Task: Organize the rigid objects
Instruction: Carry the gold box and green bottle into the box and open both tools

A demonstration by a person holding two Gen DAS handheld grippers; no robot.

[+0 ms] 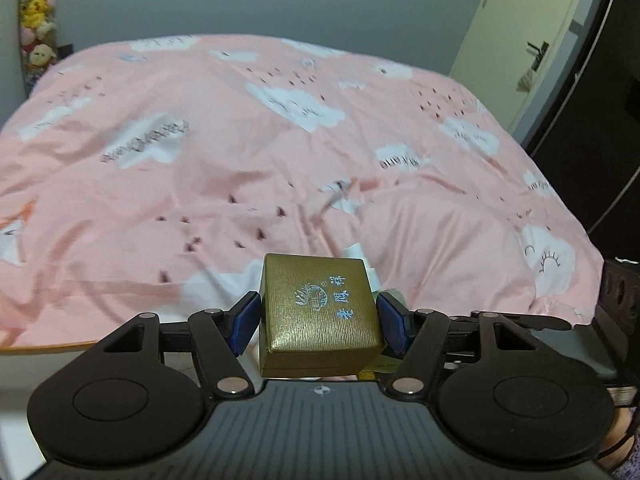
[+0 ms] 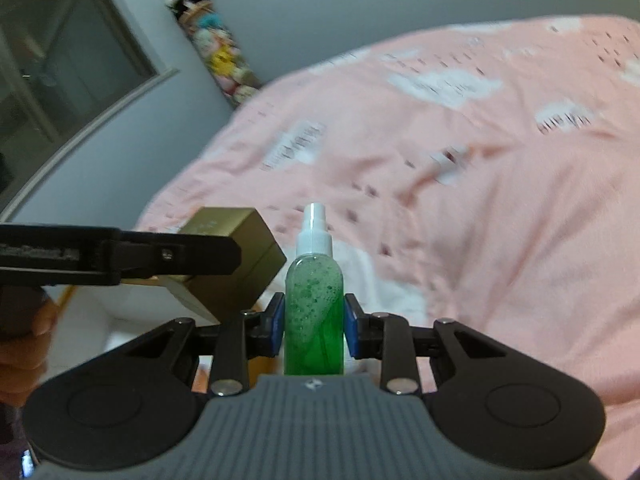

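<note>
My left gripper [image 1: 318, 322] is shut on a gold box [image 1: 318, 314] with silver lettering, held in the air in front of the bed. The same gold box [image 2: 236, 258] and the left gripper's arm show at the left of the right wrist view. My right gripper [image 2: 314, 326] is shut on a clear spray bottle [image 2: 314, 304] of foamy green liquid with a white spray top, held upright just right of the gold box.
A bed with a pink cloud-print duvet [image 1: 280, 152] fills the space ahead. A hanging column of plush toys [image 2: 216, 48] is at the far wall. A door [image 1: 532, 40] is at the right, a window [image 2: 68, 60] at the left.
</note>
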